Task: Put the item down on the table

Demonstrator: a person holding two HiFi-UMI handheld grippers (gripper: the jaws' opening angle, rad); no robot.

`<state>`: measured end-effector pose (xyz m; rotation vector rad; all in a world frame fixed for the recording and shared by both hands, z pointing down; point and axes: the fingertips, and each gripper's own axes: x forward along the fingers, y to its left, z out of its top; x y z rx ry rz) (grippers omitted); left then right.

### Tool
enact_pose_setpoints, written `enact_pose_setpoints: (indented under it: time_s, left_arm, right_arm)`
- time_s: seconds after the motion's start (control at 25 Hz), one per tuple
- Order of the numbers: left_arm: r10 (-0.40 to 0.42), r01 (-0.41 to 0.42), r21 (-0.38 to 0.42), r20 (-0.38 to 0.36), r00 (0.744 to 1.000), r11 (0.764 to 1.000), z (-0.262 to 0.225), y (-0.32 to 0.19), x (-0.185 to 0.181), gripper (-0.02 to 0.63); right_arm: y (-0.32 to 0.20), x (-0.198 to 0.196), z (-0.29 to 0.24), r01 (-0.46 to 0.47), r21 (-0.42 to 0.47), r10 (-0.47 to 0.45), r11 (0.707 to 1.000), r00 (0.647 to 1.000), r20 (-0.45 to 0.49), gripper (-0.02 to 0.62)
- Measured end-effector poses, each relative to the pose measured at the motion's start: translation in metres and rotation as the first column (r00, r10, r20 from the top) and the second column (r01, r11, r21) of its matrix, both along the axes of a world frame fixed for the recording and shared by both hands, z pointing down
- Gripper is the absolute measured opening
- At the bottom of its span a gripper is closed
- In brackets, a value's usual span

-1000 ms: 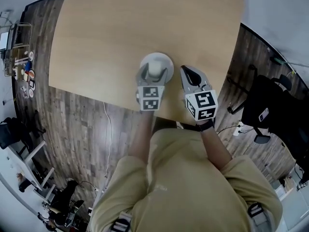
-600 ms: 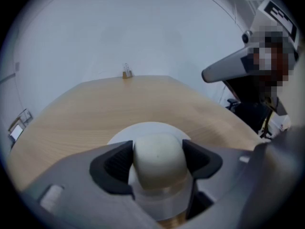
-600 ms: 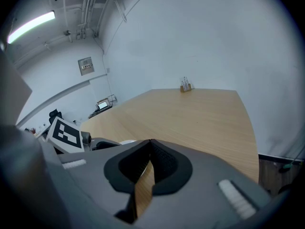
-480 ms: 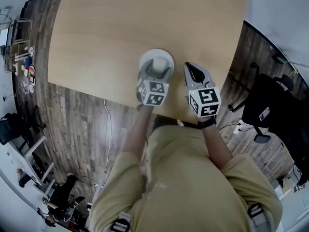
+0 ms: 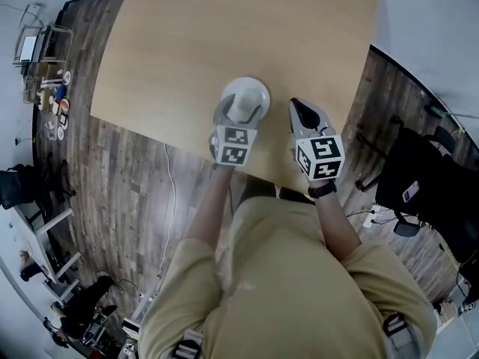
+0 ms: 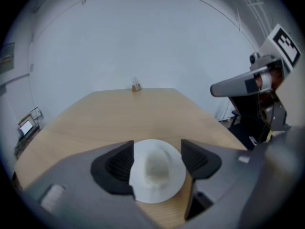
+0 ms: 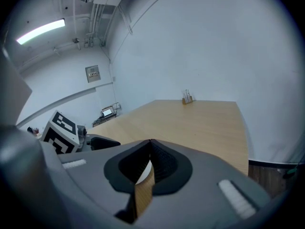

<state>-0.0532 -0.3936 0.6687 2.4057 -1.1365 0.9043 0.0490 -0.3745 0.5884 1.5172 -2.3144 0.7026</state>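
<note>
The item is a round white dish-like piece with a raised middle [image 5: 245, 97] [image 6: 157, 168], low over the wooden table [image 5: 224, 36] near its front edge. I cannot tell whether it rests on the wood. My left gripper [image 5: 241, 112] [image 6: 157, 160] has its jaws spread wide, one pad against each side of the rim, shut on the item. My right gripper [image 5: 297, 106] [image 7: 150, 143] hovers just to the right of it, apart from it. Its pads meet with nothing between them.
A small holder [image 6: 136, 86] [image 7: 188, 98] stands at the table's far end. The table's front edge [image 5: 187, 154] runs just under both grippers. A black office chair [image 5: 419, 174] sits on the floor at right, and cluttered shelves [image 5: 49, 99] at left.
The head view has shifted a little. The left gripper and the white item have stayed together near the table's front edge, and the right gripper has stayed beside them.
</note>
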Motion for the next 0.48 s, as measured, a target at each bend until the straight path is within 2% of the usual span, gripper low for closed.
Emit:
enact_pose_setpoints:
  time_s: [0.2, 0.48]
  left_arm:
    - [-0.089, 0.096, 0.099, -0.073, 0.993, 0.99, -0.065, 0.028, -0.005, 0.266]
    - [-0.182, 0.239, 0.235, -0.239, 0.954, 0.942, -0.158, 0.082, 0.001, 0.19]
  right_arm:
    - [0.024, 0.012, -0.033, 0.002, 0.08, -0.004, 0.997, 1.0, 0.018, 0.006]
    - [0.06, 0.006, -0.099, 0.04, 0.222, -0.05, 0.974, 0.998, 0.04, 0.006]
